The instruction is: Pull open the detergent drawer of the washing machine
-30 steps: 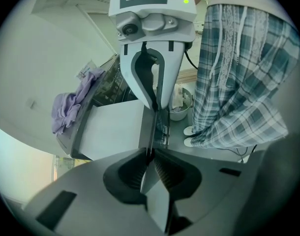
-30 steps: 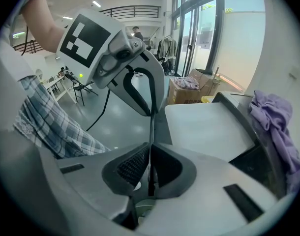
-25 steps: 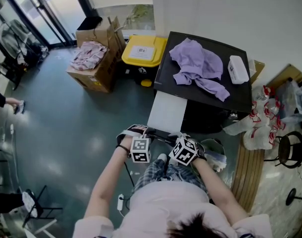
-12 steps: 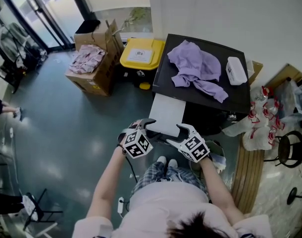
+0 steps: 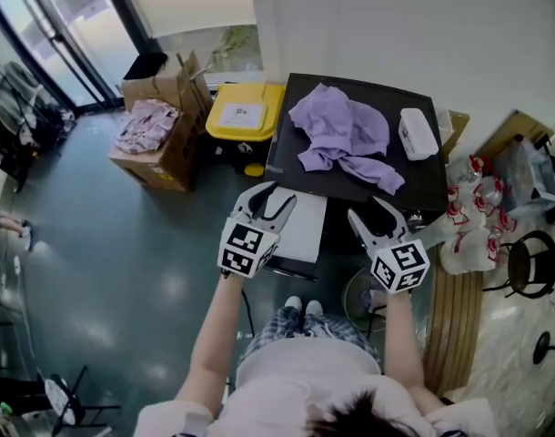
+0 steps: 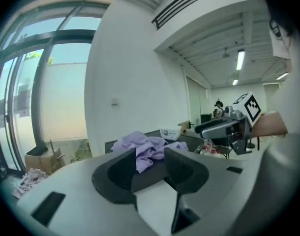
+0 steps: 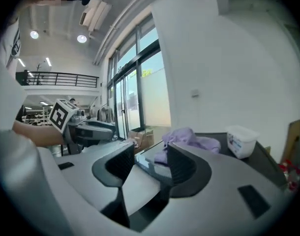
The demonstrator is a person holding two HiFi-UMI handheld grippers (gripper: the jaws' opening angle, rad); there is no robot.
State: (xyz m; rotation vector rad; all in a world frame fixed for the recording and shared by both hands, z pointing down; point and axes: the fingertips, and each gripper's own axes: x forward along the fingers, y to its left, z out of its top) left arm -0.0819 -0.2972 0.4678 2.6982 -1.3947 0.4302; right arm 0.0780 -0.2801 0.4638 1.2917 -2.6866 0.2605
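Observation:
The washing machine (image 5: 430, 182) has a black top and stands against the white wall. A crumpled purple garment (image 5: 337, 135) and a white tub (image 5: 416, 133) lie on it. From above, the machine's front face and its detergent drawer are hidden. My left gripper (image 5: 267, 198) hovers over a white panel (image 5: 305, 230) at the machine's front left. My right gripper (image 5: 376, 215) hangs at the front right edge. Both point roughly level at the machine, jaws apart and closing, nothing between them. The garment (image 6: 145, 149) shows beyond the left jaws, and the garment (image 7: 187, 136) and tub (image 7: 241, 140) beyond the right ones.
A yellow-lidded bin (image 5: 244, 114) and a cardboard box of clothes (image 5: 155, 139) stand left of the machine. Plastic bags (image 5: 473, 221) and a black stool (image 5: 532, 264) crowd the right side. Glass doors (image 5: 50, 25) run along the far left.
Both grippers rose from low by the person's legs to the machine's front edge and spread apart. They rolled from marker cubes facing up to jaws pointing at the machine, and the jaws opened.

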